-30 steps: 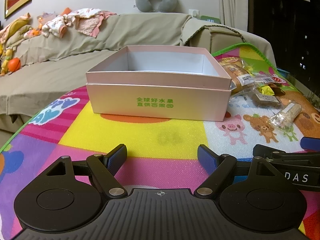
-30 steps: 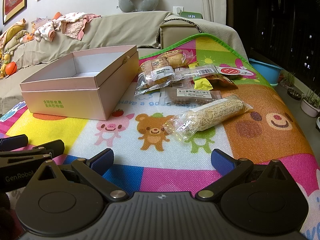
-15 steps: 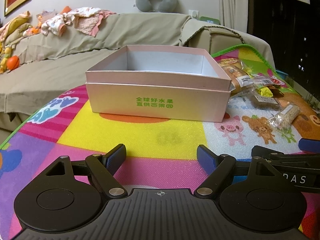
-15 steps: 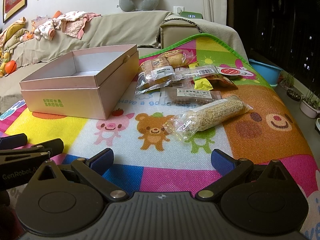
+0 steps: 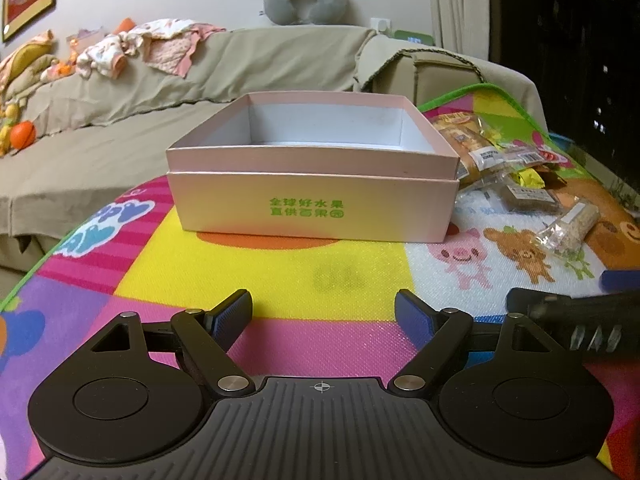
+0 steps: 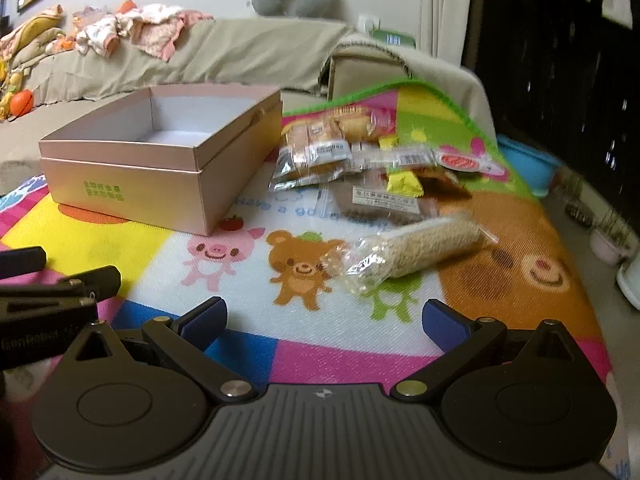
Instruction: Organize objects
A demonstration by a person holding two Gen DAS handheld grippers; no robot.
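While both grippers, left (image 5: 323,312) and right (image 6: 324,318), sit spread and empty, step is pre-grasp; next: right closes on grain bar (image 6: 416,250) for pink box (image 6: 160,184).

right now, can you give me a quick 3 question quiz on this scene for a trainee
1. True or false: the pink box already has snacks inside.
2. Which snack lies nearest the right gripper? A) grain bar B) yellow packet C) brown bar
3. Fill in: seen from the left gripper, the snack pile lies to the ____ of the box.

Key
1. False; the part of the inside that shows is bare.
2. A; it lies on the mat just ahead of the open fingers.
3. Right.
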